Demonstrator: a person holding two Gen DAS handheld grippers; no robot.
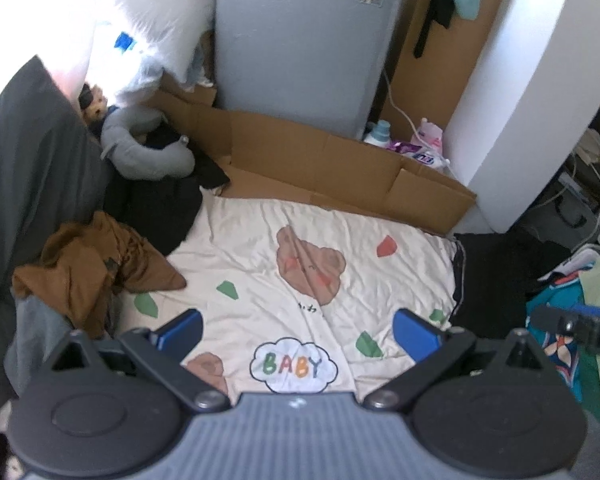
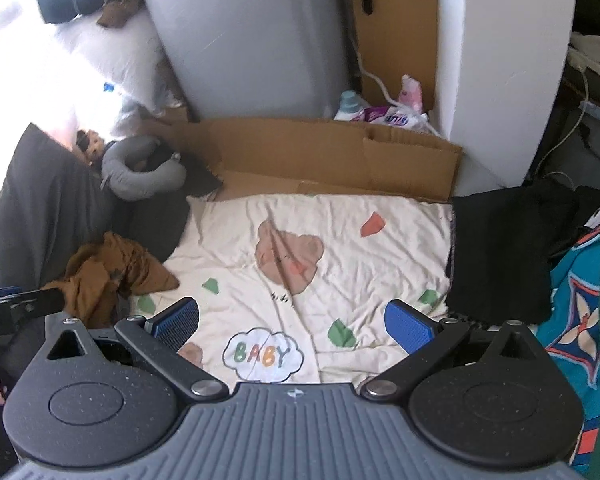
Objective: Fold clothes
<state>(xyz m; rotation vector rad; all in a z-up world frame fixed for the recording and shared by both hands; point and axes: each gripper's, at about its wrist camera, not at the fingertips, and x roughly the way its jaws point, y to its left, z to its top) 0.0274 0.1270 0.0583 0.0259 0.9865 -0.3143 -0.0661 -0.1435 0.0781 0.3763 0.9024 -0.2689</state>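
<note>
A cream sheet (image 1: 260, 240) (image 2: 340, 232) printed with bears and the word BABY covers the bed. On its left edge lies a crumpled brown garment (image 1: 88, 264) (image 2: 108, 272). A folded black garment (image 1: 496, 276) (image 2: 500, 248) rests at the sheet's right edge. My left gripper (image 1: 298, 330) hovers open above the near part of the sheet, nothing between its blue pads. My right gripper (image 2: 292, 322) is open too, over the same area and empty. Each gripper's tip shows at the edge of the other's view.
Dark clothes and a grey neck pillow (image 1: 144, 148) (image 2: 140, 172) pile up at the left. Flattened cardboard (image 1: 320, 164) (image 2: 320, 156) lines the far side, with a grey appliance (image 1: 300, 40) and a white pillar (image 1: 520, 100) behind. Colourful patterned fabric (image 2: 580, 312) lies at the right.
</note>
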